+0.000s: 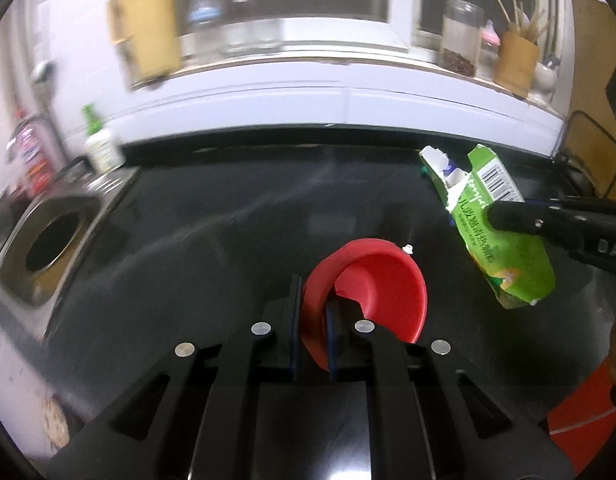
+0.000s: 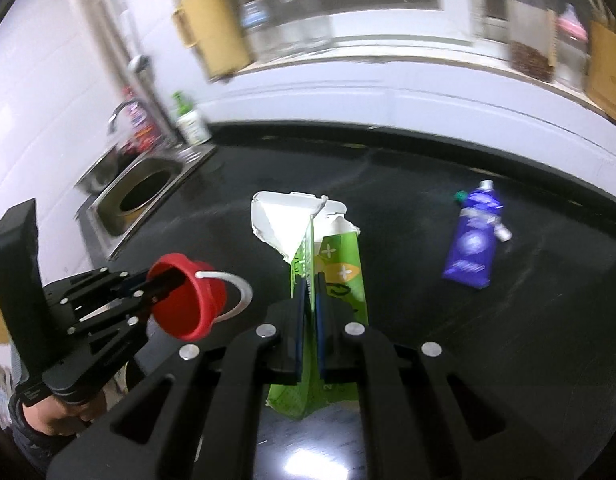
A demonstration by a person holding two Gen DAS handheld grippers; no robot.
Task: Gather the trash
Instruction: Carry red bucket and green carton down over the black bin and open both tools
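Left claw (image 1: 313, 316) clenched on the wall of a red cup (image 1: 365, 294), one finger inside the rim, one outside; cup lifted off the dark worktop (image 1: 228, 220), mouth tipped toward the right, with a white loop handle (image 2: 232, 292) hanging at its base in the right wrist view. Right claw (image 2: 309, 312) clamped on a torn green carton (image 2: 327, 264), pads pinching its flattened side, ripped white top flaps pointing away; carton held above the worktop, just right of the cup. Farther out on the right, a purple tube (image 2: 473, 240) lying flat on the worktop, well apart from both claws, cap end toward the back wall. At the far left, a steel sink (image 1: 48, 248) set into the worktop, a green-capped bottle (image 1: 102, 144) beside it. Along the windowsill, jars and a holder of sticks (image 1: 517, 60), blurred.
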